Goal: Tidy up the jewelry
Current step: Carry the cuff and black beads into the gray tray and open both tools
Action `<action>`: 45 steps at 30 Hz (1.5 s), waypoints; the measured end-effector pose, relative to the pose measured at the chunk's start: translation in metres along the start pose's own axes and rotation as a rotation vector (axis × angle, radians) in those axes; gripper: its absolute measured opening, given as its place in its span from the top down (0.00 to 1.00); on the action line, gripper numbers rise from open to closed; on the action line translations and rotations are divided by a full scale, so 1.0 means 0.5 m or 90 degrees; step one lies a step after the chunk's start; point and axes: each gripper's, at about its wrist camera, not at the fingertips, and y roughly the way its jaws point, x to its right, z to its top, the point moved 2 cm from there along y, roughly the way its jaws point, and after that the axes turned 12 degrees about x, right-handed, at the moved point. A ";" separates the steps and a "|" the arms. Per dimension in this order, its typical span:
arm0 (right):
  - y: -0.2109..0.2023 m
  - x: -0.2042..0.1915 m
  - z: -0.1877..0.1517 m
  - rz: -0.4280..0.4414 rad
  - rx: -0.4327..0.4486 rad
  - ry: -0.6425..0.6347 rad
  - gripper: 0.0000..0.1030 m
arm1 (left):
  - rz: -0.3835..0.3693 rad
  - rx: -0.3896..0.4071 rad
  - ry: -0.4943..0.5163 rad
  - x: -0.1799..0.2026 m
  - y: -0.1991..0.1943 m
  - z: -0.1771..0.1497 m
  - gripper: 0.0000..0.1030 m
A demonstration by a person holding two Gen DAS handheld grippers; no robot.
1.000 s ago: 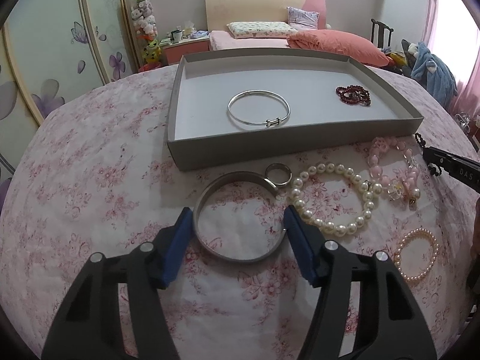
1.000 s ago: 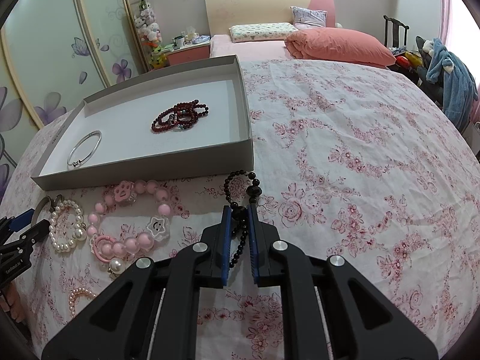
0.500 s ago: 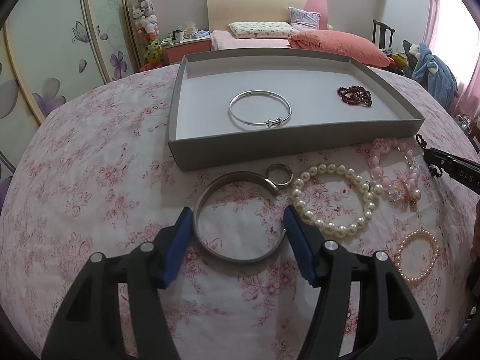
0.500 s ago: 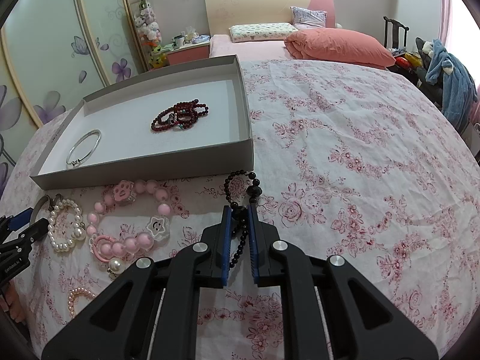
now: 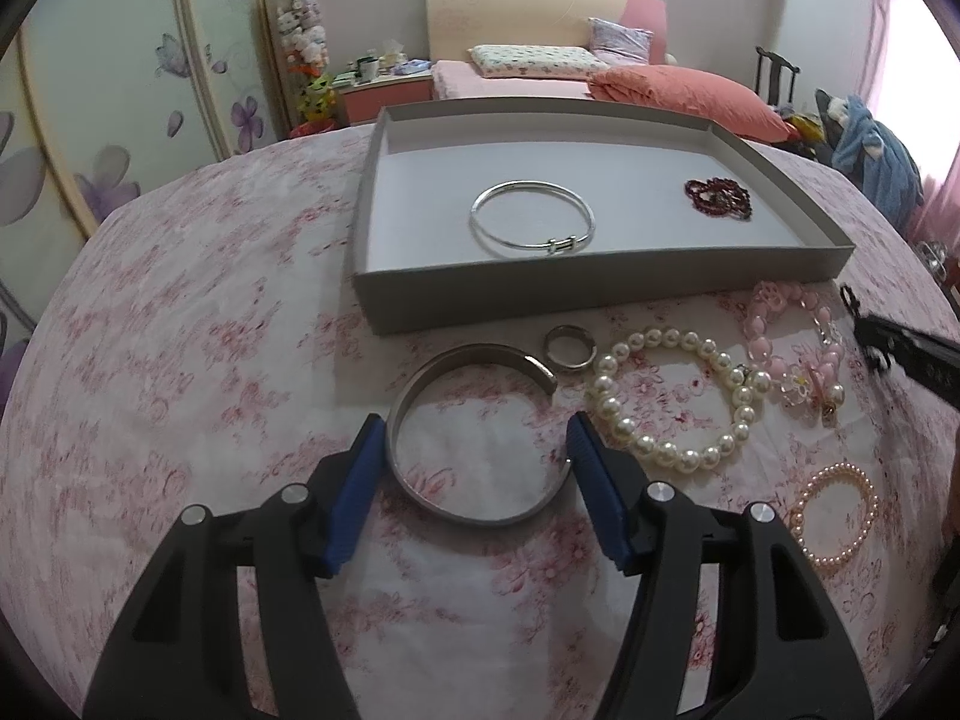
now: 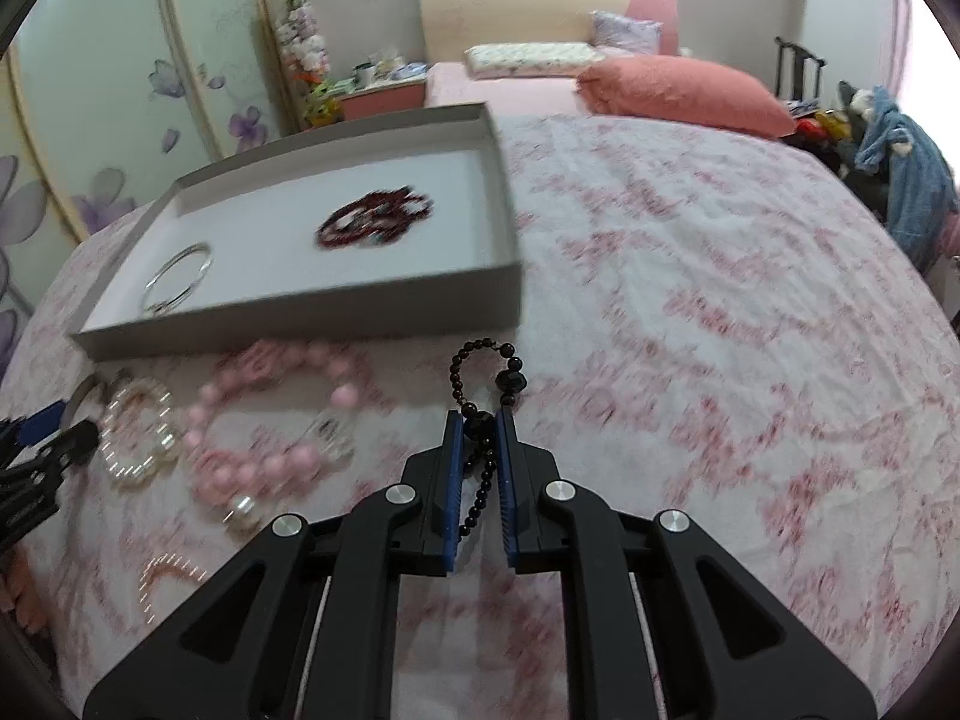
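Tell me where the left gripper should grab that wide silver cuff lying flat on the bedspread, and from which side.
Probably across the band's closed near half. The silver cuff lies flat with its gap on the far right, and the left gripper, open, already straddles it from the near side. Closing near the gap might squeeze the ends together and slip, so stay on the unbroken arc.

Your 2 wrist cameras both look forward along their gripper fingers, low and close over the floral bedspread [image 5: 180, 312], facing the headboard [image 6: 522, 6]. Both views share the grey tray [image 5: 588, 294] ahead; your right view sits further right of it.
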 end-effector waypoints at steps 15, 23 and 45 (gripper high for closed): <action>-0.108 -0.059 0.013 0.081 0.091 0.014 0.89 | 0.026 0.075 -0.051 -0.030 -0.097 -0.003 0.42; -0.164 -0.098 0.028 0.106 0.166 0.006 0.89 | 0.032 0.152 -0.038 0.000 -0.160 0.023 0.42; -0.272 -0.136 0.073 0.080 0.363 -0.041 0.89 | 0.043 0.262 -0.023 0.051 -0.228 0.075 0.42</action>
